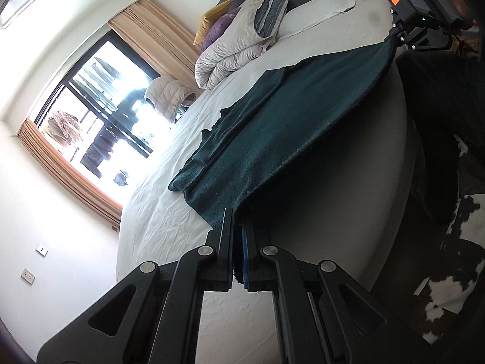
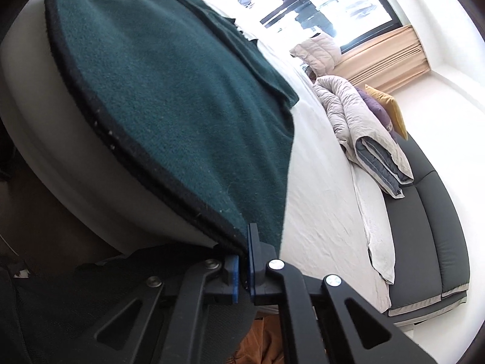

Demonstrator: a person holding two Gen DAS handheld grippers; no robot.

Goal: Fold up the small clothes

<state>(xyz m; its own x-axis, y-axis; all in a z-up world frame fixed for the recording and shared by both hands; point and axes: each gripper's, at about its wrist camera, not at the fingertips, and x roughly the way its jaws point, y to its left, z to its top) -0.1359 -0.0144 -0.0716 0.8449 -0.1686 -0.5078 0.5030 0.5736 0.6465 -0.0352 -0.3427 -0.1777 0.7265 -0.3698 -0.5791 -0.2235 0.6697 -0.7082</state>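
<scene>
Your left gripper (image 1: pixel 238 236) was clamped on the near hem corner of the dark green garment (image 1: pixel 272 121), jaws pressed together with the cloth pinched between the blue pads. Your right gripper (image 2: pixel 244 251) was closed on the other hem corner, its pads shut on the black-trimmed edge. The garment lay spread over the near side of the bed (image 1: pixel 157 212), its hem stretched between your two grippers and hanging just past the mattress edge, the rest running away across the white sheet.

To do this fold well, you needed both corners lifted together and level, the hem kept taut between them, then carried over toward the far end of the garment (a slack middle would likely have dragged and creased). Thin knit pinched this close to the corner could slip, so a steady, unhurried carry looked wiser.

As for room: the sheet beyond the garment was bare for a good stretch. The folded duvet (image 1: pixel 236 36) and the cushions (image 1: pixel 216 24) sat well apart toward the headboard, and a padded jacket (image 1: pixel 169 95) lay far off by the window.
</scene>
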